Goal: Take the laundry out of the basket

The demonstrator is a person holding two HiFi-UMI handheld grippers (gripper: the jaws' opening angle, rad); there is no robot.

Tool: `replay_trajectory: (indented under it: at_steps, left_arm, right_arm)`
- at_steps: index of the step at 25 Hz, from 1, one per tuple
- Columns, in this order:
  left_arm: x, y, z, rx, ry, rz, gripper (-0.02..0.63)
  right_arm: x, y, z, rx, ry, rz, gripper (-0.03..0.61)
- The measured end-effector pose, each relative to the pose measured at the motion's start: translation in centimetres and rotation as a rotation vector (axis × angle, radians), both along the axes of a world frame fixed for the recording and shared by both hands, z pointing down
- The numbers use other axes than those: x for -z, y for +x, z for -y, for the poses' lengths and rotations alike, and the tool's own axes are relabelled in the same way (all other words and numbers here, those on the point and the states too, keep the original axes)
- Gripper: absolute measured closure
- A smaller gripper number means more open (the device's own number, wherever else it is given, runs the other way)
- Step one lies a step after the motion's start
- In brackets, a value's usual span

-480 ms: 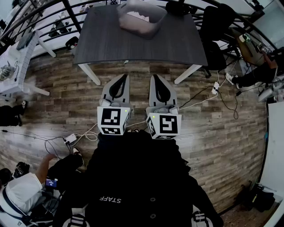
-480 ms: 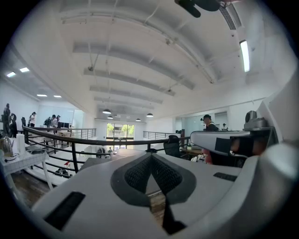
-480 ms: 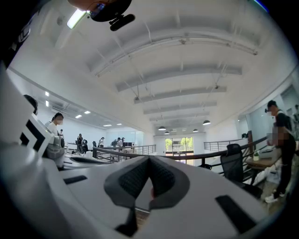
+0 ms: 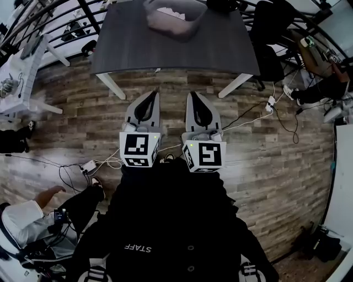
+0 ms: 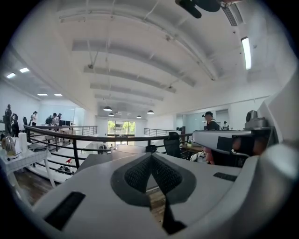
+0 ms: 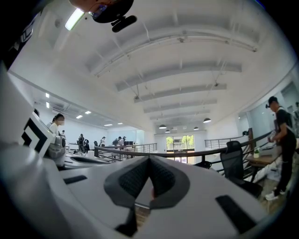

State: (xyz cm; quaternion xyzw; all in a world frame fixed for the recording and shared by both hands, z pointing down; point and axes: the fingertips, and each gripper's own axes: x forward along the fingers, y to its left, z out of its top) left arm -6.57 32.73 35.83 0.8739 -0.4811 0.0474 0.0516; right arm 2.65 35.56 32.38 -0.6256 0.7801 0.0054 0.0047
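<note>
The left tool (image 4: pixel 153 94) is held low in front of the person's chest. Its jaws are pressed together with nothing between them, and its own view (image 5: pixel 150 157) shows the ribbed pads meeting along one seam. It points forward over the wooden floor (image 4: pixel 66 115) toward the bench (image 4: pixel 165 58).

The basket (image 4: pixel 188 32) stands on the far part of the bench, ahead of both tools and well apart from them. It sits slightly right of the left tool's line and almost in line with the right one. The laundry (image 4: pixel 170 13) shows only as a pale heap inside the rim, and single pieces can't be told apart.

It is probably cloth, so light, soft and limp. It should sag and trail when lifted and give no firm edge to grip. The best hold looks like a raised fold at the top of the heap, pinched deep enough that the fabric can't slide off the pads. One piece may drag others with it or catch on the rim. The basket itself looks light and could shift when pulled on.

The right tool (image 4: pixel 194 94) sits just beside the left one, parallel to it. It too is fully closed and empty (image 6: pixel 148 158), and just as far from the basket. Both tools need to open and reach forward across the bare bench top.
</note>
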Motion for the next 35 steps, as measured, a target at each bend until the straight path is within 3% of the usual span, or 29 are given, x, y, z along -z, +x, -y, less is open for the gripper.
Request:
replay_trajectory:
  at_steps: [11,20,26,35]
  left_arm:
    - [-2.6,-0.8,-1.0,0.058,-0.053,0.02,0.612]
    - [-4.5,-1.6,2.1,0.084,-0.08,0.021,0.612]
    - [-5.9,-1.3,7.0,0.078,-0.089,0.015,0.612]
    - [-7.2,-2.4,19.4,0.092,-0.119,0.007,0.612]
  right_arm:
    - [-2.7,1.4,-1.3,0.008,-0.059,0.012,0.565]
    - [-4.6,2.5,0.5,-0.022,-0.085,0.031,0.565]
    - [-5.8,2.6,5.6,-0.024,-0.097,0.012,0.565]
    - [-6.3,1.4,18.6,-0.022,-0.111,-0.015,0.565]
